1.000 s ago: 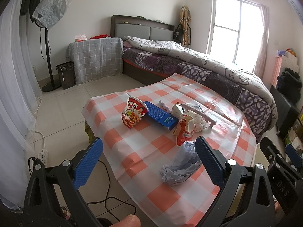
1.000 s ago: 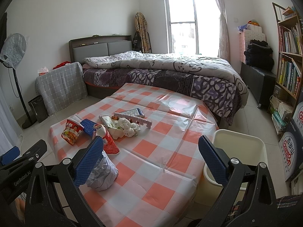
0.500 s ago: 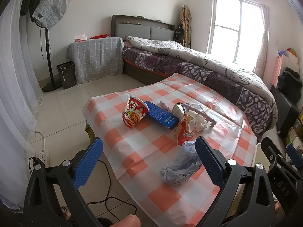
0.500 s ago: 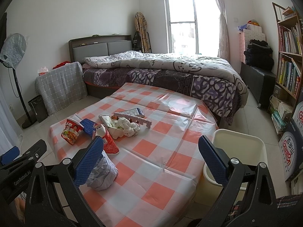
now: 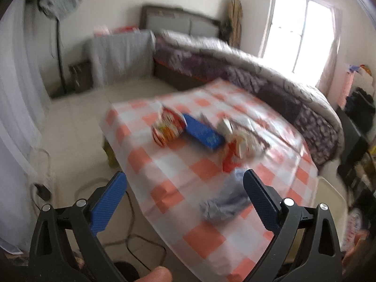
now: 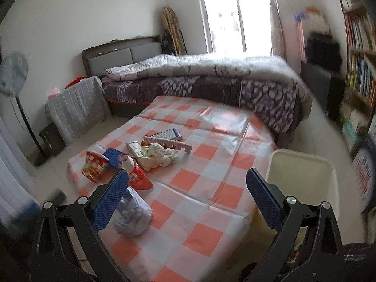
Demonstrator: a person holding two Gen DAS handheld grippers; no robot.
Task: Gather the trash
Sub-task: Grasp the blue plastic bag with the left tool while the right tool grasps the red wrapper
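Trash lies on a table under an orange-and-white checked cloth (image 6: pixel 199 171): a crumpled grey plastic bag (image 6: pixel 134 213) (image 5: pixel 223 204) near the front edge, a red noodle cup (image 6: pixel 94 164) (image 5: pixel 168 127) on its side, a blue box (image 6: pixel 115 156) (image 5: pixel 202 134), a red carton (image 6: pixel 138 178), crumpled white paper (image 6: pixel 164 154) and a pink strip (image 6: pixel 169 142). My left gripper (image 5: pixel 184 197) is open and empty, before the table's left corner. My right gripper (image 6: pixel 186 195) is open and empty, above the table's front, the bag by its left finger. A cream bin (image 6: pixel 303 181) stands right of the table.
A bed with a patterned quilt (image 6: pixel 211 75) runs behind the table. A bookshelf (image 6: pixel 359 70) fills the right wall. A fan (image 5: pixel 58 23), a small dark bin (image 6: pixel 50 136) and a grey-covered stand (image 6: pixel 77 105) are at the left. Cables (image 5: pixel 131 232) lie on the floor.
Both views are now motion-blurred. Both grippers have moved closer to the table, the right view tilting. Both stay open and empty; the trash has not moved.
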